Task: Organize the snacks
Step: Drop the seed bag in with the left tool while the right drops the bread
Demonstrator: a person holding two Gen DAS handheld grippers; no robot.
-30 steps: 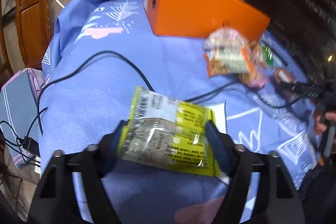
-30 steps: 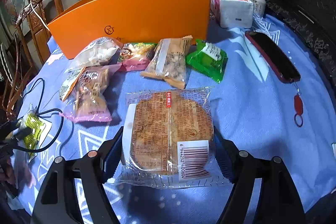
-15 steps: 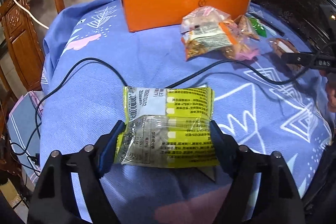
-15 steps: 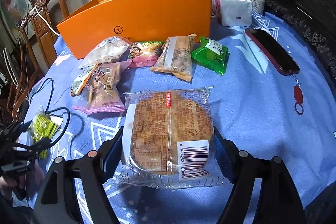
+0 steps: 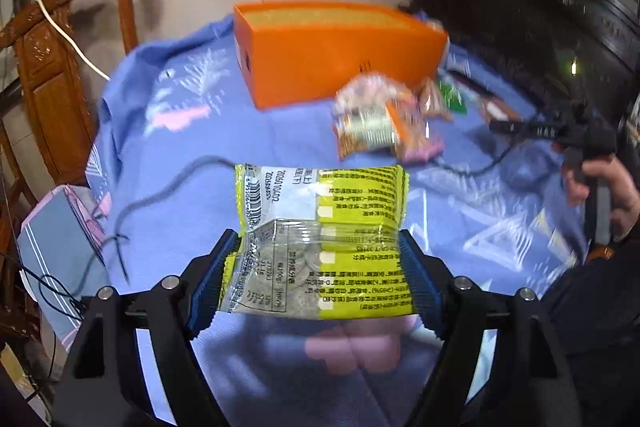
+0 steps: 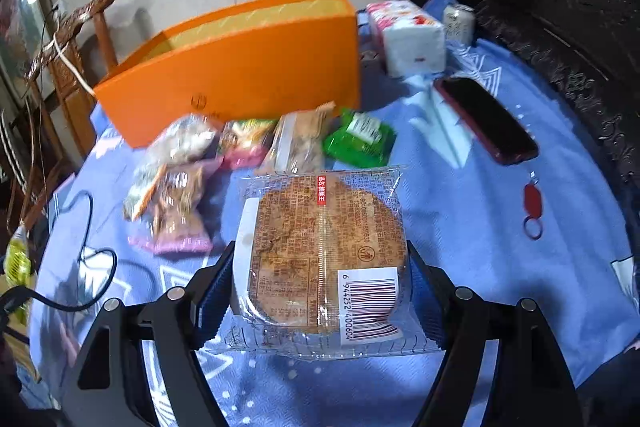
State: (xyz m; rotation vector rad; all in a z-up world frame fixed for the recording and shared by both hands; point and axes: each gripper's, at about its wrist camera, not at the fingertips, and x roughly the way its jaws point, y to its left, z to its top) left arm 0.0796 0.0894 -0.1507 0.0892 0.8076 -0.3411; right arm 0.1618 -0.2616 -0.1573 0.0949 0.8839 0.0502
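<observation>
A yellow snack packet (image 5: 324, 243) is held across its width between the pads of the left gripper (image 5: 320, 279), clear of the blue tablecloth (image 5: 192, 147). The jaws were closed a little further on it within the last second and then held. A clear-wrapped round biscuit (image 6: 324, 259) is clamped in the same way by the right gripper (image 6: 320, 291), both pads seated against the wrapper's sides. The orange box (image 6: 240, 67) stands open-topped at the far side of the table, with the loose snacks (image 6: 248, 147) lying just in front of its near wall. The step in hand is judged to be the carrying of both packets to the box.

For a clean placement, the following is advised:

- Each packet should be kept level, so that it does not slide out between the pads.
- The near wall of the box should be cleared from above before any lowering is begun; the loose snacks in front of it should be passed over, not brushed.
- The black cable (image 5: 160, 187) on the cloth should be kept clear of the left gripper's path.
- The packets should be released one at a time, each only when it is well inside the rim.
- The grip should not be tightened further: the biscuit is judged brittle and liable to crack under pressure
</observation>
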